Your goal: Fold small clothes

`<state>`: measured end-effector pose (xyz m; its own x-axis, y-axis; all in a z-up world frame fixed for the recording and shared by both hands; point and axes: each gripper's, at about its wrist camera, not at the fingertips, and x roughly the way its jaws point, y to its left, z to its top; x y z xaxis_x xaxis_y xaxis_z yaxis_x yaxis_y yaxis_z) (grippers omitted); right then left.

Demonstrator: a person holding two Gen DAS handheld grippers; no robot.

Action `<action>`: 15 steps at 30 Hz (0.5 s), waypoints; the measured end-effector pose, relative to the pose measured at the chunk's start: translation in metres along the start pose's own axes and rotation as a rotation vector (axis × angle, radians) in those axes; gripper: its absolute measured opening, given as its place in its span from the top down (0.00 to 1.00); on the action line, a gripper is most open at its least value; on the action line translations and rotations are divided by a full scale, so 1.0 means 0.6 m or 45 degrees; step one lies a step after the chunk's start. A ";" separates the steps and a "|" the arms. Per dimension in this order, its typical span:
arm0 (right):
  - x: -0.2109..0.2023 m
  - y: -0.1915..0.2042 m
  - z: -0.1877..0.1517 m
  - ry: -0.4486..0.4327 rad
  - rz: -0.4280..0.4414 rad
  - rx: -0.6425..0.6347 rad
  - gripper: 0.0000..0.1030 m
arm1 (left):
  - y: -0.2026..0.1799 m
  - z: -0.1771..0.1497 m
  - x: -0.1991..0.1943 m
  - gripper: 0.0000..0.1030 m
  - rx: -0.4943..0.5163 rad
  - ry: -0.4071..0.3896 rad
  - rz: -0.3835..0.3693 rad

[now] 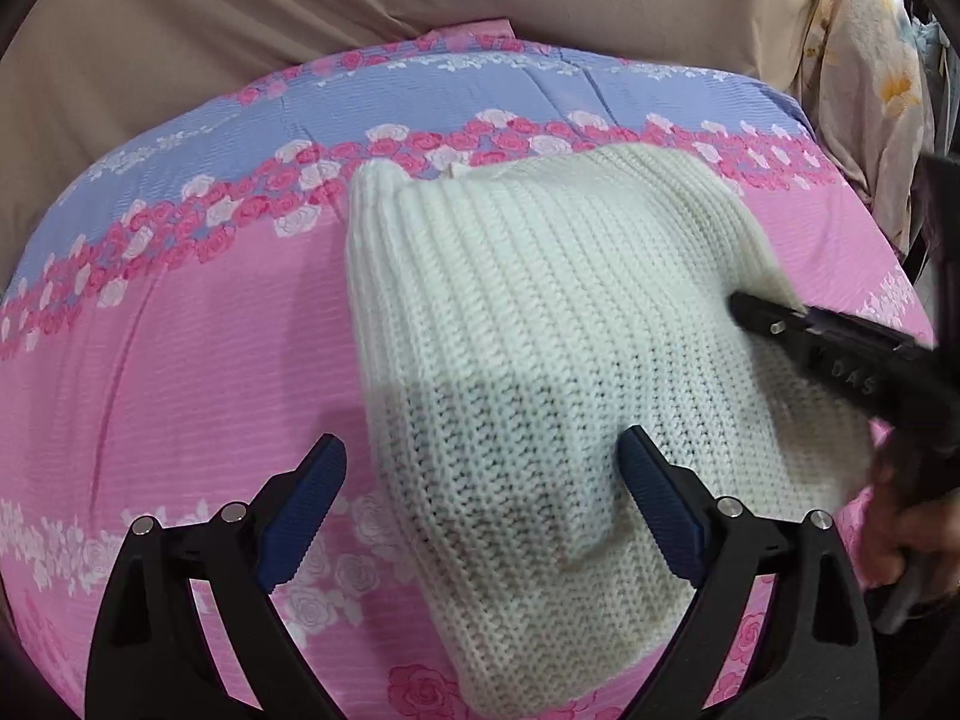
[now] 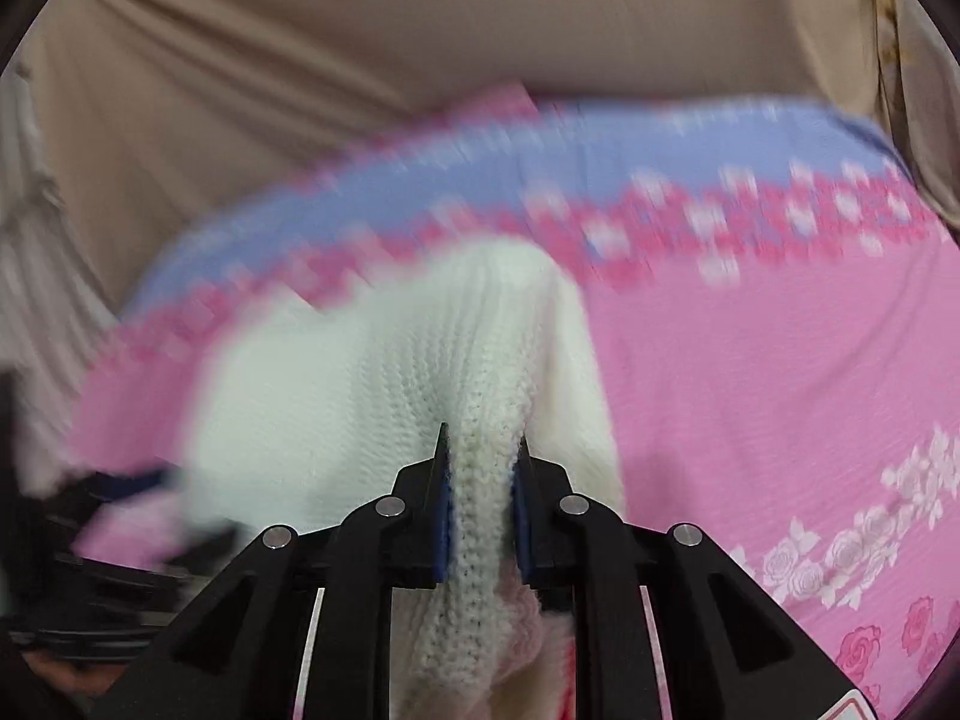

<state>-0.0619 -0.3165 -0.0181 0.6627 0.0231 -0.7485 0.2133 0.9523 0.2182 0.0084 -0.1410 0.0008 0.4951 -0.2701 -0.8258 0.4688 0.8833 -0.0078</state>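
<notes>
Pink rose-print bedding [image 1: 180, 360] covers the bed, with a cream knitted garment [image 1: 528, 312] on it. Right tongs [image 2: 480, 468] pinch its edge; left tongs [image 1: 480, 498] gape wide over it. Soft, light, floppy knit: best gripped at corners.

Cream ribbed knit garment [image 1: 528, 324], partly lifted off floral bedspread [image 1: 180, 360]
</notes>
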 end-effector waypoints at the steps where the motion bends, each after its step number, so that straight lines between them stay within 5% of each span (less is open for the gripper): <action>1: 0.003 -0.004 -0.009 -0.036 0.020 0.011 0.84 | -0.002 -0.001 -0.001 0.13 0.008 -0.005 0.013; 3: -0.025 0.002 -0.005 -0.047 0.034 0.019 0.79 | -0.003 -0.001 -0.003 0.13 0.012 -0.003 0.011; 8: -0.074 -0.011 -0.015 -0.108 0.027 0.063 0.27 | 0.005 0.002 -0.005 0.06 -0.037 0.013 -0.067; 15: -0.013 -0.058 -0.044 0.084 0.146 0.199 0.18 | 0.049 0.005 0.039 0.04 -0.213 0.072 -0.314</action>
<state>-0.0932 -0.3416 -0.0363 0.6415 0.1539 -0.7515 0.2512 0.8835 0.3954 0.0360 -0.1222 -0.0174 0.3376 -0.4667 -0.8174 0.4402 0.8459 -0.3011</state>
